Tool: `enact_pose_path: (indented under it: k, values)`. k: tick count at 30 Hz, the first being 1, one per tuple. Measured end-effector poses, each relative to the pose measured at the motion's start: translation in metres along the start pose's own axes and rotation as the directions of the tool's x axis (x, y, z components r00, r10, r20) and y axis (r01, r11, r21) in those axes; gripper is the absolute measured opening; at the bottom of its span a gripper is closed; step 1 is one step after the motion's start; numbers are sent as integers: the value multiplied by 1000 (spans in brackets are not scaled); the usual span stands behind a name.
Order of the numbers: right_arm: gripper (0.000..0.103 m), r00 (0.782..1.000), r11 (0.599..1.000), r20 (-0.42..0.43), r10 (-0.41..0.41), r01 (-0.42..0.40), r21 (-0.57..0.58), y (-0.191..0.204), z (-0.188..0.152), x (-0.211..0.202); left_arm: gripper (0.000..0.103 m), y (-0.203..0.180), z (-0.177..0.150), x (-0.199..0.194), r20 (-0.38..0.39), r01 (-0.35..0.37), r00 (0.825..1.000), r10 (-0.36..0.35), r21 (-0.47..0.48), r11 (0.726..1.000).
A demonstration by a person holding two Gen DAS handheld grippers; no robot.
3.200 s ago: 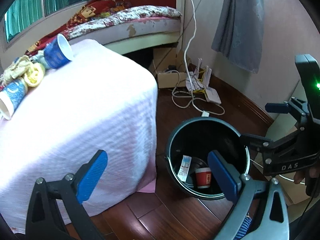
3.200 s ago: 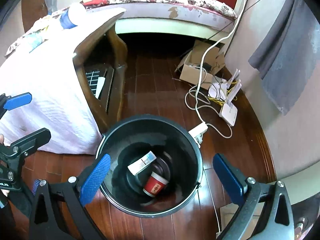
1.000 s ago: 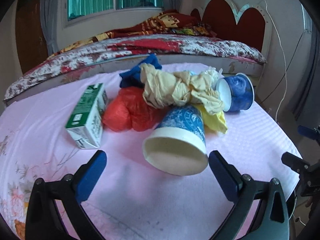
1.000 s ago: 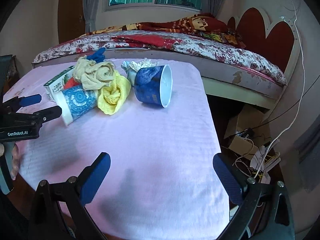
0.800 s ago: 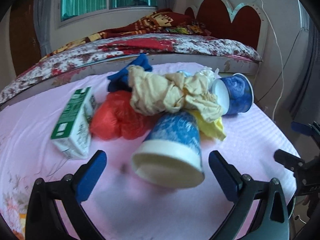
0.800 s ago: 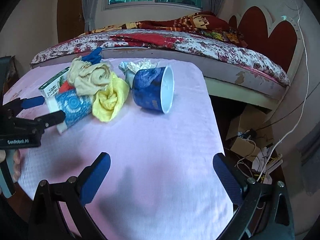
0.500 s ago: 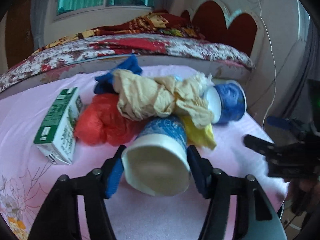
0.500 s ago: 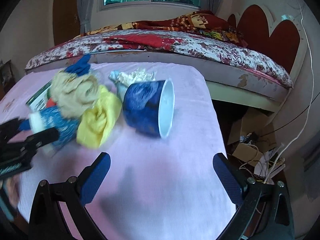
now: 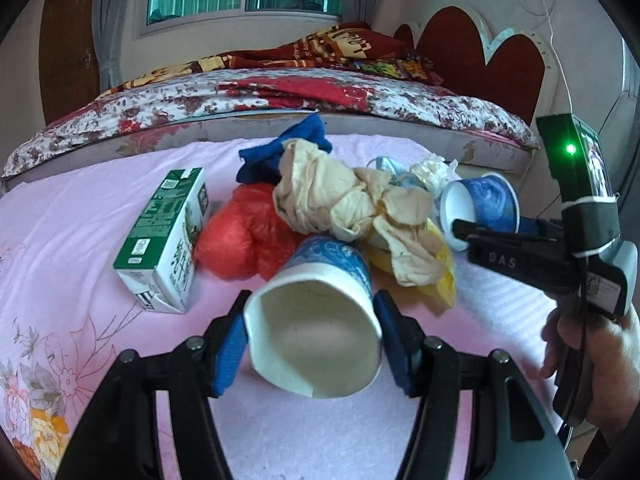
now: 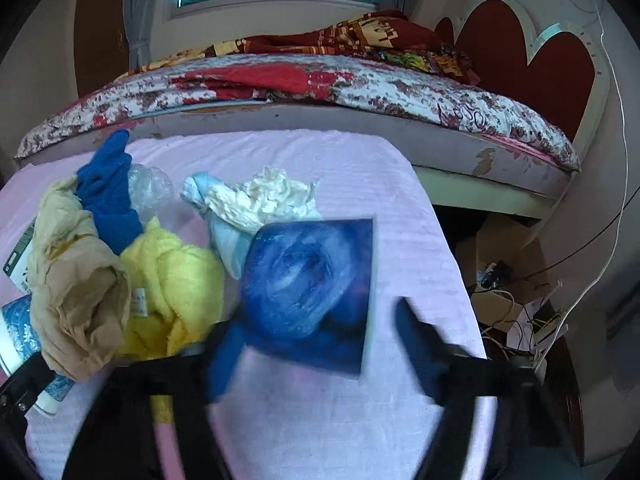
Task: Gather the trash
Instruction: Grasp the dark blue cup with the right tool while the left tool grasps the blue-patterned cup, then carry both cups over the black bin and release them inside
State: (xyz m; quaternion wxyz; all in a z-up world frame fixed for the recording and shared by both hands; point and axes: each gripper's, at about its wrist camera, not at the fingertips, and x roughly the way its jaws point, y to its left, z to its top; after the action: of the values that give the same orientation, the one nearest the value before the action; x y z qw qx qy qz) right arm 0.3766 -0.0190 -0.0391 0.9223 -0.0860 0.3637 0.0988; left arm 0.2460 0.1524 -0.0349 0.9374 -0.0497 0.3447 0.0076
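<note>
A pile of trash lies on the pink-covered table. My left gripper is shut on a light blue patterned paper cup that lies on its side with its mouth toward me. Behind it are a red plastic bag, a beige rag, a yellow cloth and a green milk carton. My right gripper is blurred; its fingers stand on either side of a dark blue paper cup lying on its side, and I cannot tell whether they touch it.
A blue cloth, clear plastic wrap and white crumpled tissue lie further back. A bed stands behind the table. A cardboard box and cables are on the floor to the right of the table edge.
My left gripper closed on the light blue cup. My right gripper moved in toward the dark blue cup and its fingers narrowed around it.
</note>
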Motion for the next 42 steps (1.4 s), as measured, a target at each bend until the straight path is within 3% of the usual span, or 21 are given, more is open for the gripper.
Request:
enact_pose_path:
  k: [12,23,29,42]
  values:
    - [53,989,991,79,123,-118,-58,-25,-51,-83,54,-8,-22,-36,-1,-8,1000,8,40,999]
    - [53,982,989,137,128,-116,-97,-53,-100,-172,54,-24,-50,-71,35,-18,999,14,100,995]
    - [53,981,992,158,111,-99,-83,-71,-121,-203,53,-55,-59,-97,96,3,995,-20,167,986]
    - [53,984,998,168,64,-59,-35,-121,-166,-240,53,-139,-77,-121,87,104,988,-130,258,960]
